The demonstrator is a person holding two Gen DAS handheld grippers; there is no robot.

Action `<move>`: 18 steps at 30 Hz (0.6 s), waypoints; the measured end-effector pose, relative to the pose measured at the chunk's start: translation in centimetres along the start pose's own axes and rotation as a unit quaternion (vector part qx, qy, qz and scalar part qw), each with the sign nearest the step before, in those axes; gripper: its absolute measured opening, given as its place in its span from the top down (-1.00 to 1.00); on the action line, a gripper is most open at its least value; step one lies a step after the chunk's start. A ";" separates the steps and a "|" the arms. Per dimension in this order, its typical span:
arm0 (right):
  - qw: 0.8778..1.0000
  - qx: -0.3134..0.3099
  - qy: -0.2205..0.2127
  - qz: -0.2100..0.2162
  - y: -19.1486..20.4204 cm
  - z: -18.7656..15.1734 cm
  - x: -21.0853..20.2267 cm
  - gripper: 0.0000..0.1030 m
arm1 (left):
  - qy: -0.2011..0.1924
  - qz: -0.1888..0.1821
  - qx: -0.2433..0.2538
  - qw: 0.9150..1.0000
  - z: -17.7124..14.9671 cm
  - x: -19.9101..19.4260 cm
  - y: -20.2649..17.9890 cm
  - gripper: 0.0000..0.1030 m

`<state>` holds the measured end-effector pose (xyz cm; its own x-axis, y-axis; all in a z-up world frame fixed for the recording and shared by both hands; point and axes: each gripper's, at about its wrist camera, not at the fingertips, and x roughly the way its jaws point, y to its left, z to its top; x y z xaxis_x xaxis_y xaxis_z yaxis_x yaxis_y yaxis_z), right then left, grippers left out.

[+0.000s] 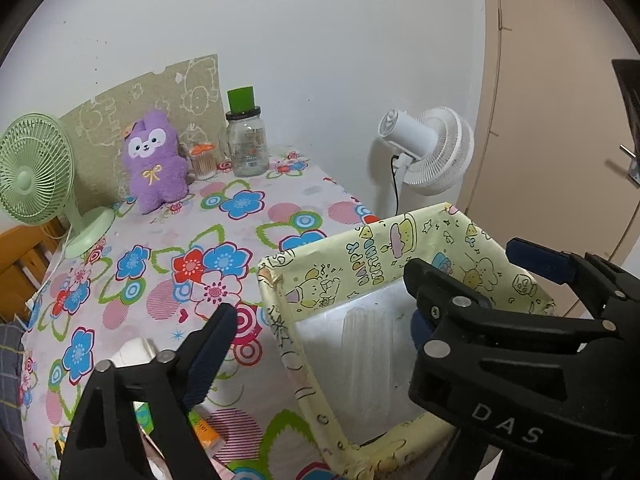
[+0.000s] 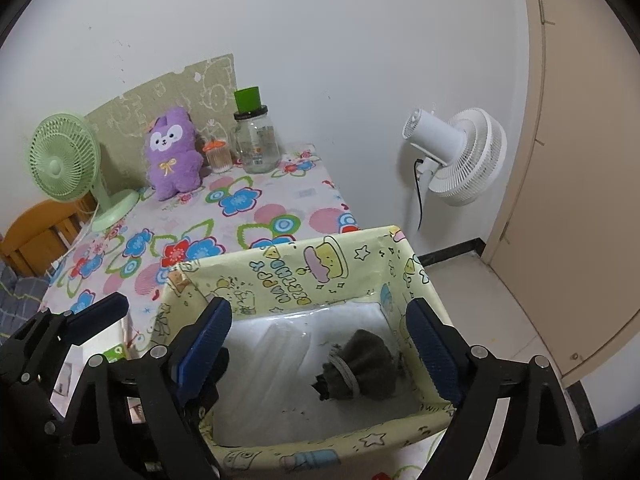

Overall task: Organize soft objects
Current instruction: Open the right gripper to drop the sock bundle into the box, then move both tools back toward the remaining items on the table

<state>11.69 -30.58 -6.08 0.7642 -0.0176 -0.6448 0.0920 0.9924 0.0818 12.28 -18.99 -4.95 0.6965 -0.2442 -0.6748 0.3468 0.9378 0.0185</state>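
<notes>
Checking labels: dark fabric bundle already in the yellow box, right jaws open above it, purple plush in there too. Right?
Not quite. The purple plush is not in the yellow box; the right wrist view shows it on the table by the wall. The dark fabric bundle and open right gripper are correct.

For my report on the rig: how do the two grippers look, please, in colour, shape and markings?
Both are black plastic, built from angular linked arms joined by round silver rivets. The left gripper and the right gripper have dark blue ribbed pads on their fingers. White letters "DAS" mark the right gripper's body. No cables are visible.
</notes>
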 end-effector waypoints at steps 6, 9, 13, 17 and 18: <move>1.000 -0.007 -0.008 0.000 1.2 -0.1 -0.9 -0.77 | -0.007 0.010 0.000 1.000 -0.4 -1.1 0.9 -0.88; 1.000 -0.013 -0.013 0.000 1.9 -0.3 -1.5 -0.78 | -0.011 0.012 -0.002 1.000 -0.7 -1.7 1.5 -0.94; 1.000 -0.016 -0.017 0.002 2.8 -0.5 -2.0 -0.78 | -0.016 0.018 -0.006 1.000 -1.1 -2.5 2.3 -0.97; 1.000 -0.020 -0.022 0.006 3.7 -0.6 -2.5 -0.78 | -0.022 0.025 -0.012 0.999 -1.5 -3.3 3.1 -0.99; 0.999 -0.021 -0.024 0.007 3.9 -0.7 -2.7 -0.78 | -0.022 0.026 -0.013 0.999 -1.6 -3.5 3.3 -0.99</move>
<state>9.56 -26.57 -4.55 0.7948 -0.0086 -0.6068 0.0549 0.9968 0.0579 9.98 -14.61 -3.67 0.7404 -0.2048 -0.6402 0.2933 0.9554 0.0336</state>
